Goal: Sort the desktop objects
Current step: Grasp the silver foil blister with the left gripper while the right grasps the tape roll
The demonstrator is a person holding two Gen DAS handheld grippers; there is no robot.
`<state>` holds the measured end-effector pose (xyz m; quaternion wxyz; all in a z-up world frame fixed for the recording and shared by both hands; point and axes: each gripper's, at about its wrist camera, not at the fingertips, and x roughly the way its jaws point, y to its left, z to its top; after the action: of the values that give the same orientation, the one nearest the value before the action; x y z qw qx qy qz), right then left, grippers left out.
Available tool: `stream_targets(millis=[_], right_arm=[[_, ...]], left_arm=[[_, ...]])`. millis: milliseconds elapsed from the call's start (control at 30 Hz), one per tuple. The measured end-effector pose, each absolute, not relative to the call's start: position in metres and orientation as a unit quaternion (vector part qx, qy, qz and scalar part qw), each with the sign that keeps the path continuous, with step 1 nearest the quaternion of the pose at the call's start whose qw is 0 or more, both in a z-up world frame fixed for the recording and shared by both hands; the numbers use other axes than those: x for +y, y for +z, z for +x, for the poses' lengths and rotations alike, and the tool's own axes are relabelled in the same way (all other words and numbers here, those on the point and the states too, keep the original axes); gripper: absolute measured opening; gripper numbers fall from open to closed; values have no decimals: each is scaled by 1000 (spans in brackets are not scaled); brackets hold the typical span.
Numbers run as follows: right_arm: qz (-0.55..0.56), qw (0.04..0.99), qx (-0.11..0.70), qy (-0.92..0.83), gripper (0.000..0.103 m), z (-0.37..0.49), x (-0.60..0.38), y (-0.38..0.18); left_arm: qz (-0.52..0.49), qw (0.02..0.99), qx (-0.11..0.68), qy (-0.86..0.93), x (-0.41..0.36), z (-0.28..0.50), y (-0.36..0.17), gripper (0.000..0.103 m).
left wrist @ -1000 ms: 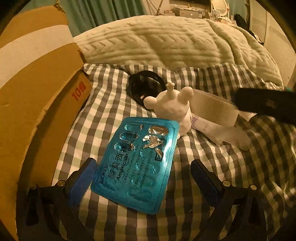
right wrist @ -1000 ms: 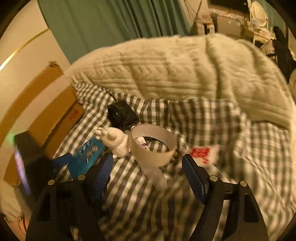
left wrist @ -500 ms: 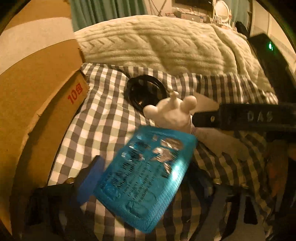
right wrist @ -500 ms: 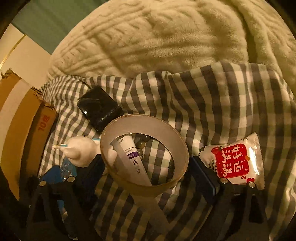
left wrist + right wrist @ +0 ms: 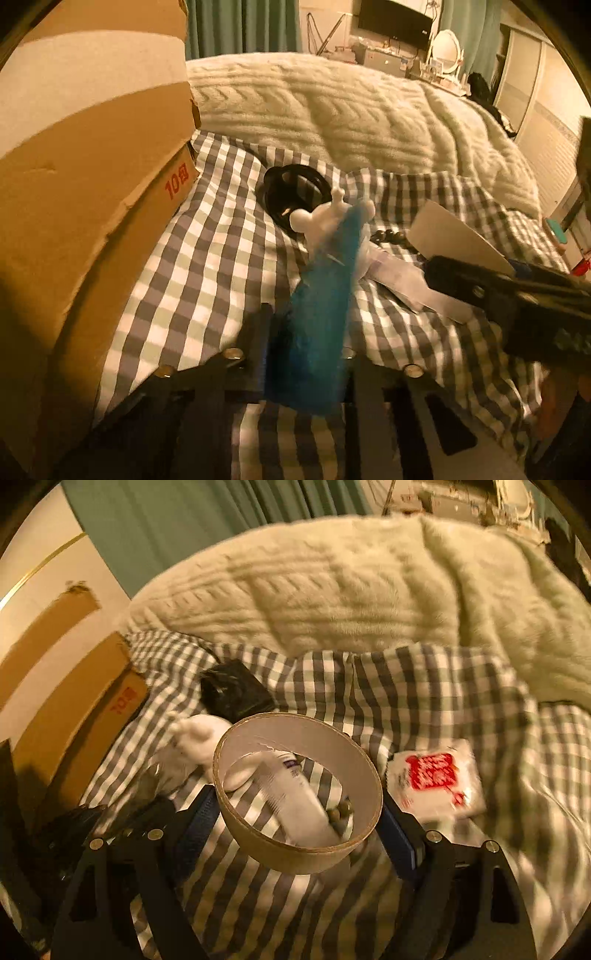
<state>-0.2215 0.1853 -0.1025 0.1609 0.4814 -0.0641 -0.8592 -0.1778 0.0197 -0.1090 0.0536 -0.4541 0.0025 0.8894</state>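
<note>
My left gripper (image 5: pixel 306 354) is shut on the blue pill blister pack (image 5: pixel 325 295), which stands on edge and lifted off the checkered sheet (image 5: pixel 207 266). My right gripper (image 5: pixel 299 812) is shut on a tape roll (image 5: pixel 299 794) and holds it above the sheet; the roll also shows in the left wrist view (image 5: pixel 454 232). A white figurine (image 5: pixel 317 218) (image 5: pixel 195 746), a white tube (image 5: pixel 291 801), dark beads (image 5: pixel 340 812), a black cable coil (image 5: pixel 295 192) and a red and white packet (image 5: pixel 436 779) lie on the sheet.
An open cardboard box (image 5: pixel 85 177) stands at the left edge, close to my left gripper; it also shows in the right wrist view (image 5: pixel 74 709). A cream knitted blanket (image 5: pixel 332 110) lies behind the objects. Room furniture stands far behind.
My left gripper closed on the blister pack and raised it, turning it on edge. My right gripper came down around the tape roll, closed on it and lifted it.
</note>
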Motion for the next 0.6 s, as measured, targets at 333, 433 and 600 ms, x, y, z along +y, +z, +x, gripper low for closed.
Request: stream_targets(millis=[333,433,600], right_arm=[[448,146,-101,-876,82,-162,198,-74],[432,140,-92,-886,82,-144,195,-60],[408,141,-67,-900,82,-120,188,-33]], left_arm=[[-394,120,-30,911,19,-143,-73,7],[-381,129,-29,915,24,-137,-63,7],[-351,141,-11,926,30,-114,-32,7]])
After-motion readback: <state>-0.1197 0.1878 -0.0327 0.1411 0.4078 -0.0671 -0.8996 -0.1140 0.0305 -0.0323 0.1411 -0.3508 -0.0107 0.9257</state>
